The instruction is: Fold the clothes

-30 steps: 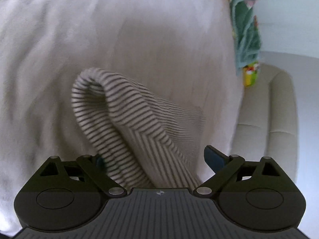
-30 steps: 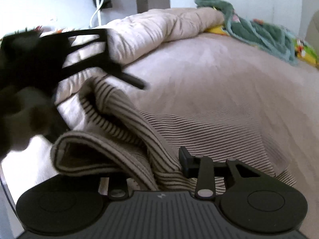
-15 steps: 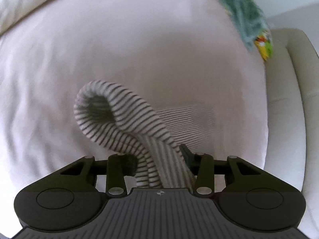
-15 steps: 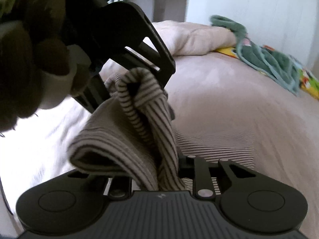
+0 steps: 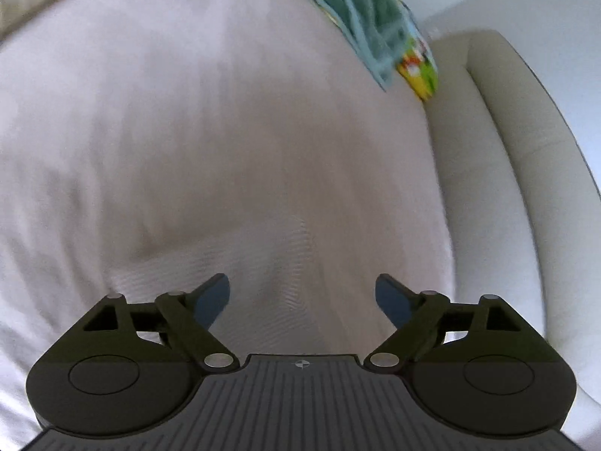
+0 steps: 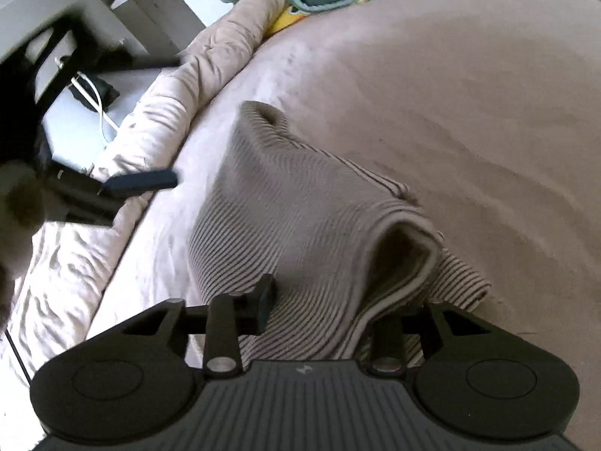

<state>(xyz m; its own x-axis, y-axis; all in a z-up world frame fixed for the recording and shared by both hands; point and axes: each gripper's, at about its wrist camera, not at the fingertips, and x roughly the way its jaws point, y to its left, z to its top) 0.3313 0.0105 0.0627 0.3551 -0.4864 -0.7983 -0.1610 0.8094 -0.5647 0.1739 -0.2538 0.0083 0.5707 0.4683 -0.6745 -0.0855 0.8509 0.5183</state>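
Grey-and-white striped knit garment (image 6: 300, 203) lies bunched on the pinkish-beige bed (image 6: 450, 94) | right hand-held gripper (image 6: 326, 300) clamps its near hem | left hand-held gripper (image 5: 302, 297) spread wide, holding nothing, over the bed | judged: lay the gripped edge flat, square the layers.

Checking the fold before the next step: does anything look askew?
Yes. The striped garment lies bunched on the bed, one edge curled into an open loop beside the right gripper, which is shut on it. The left gripper is open, empty.
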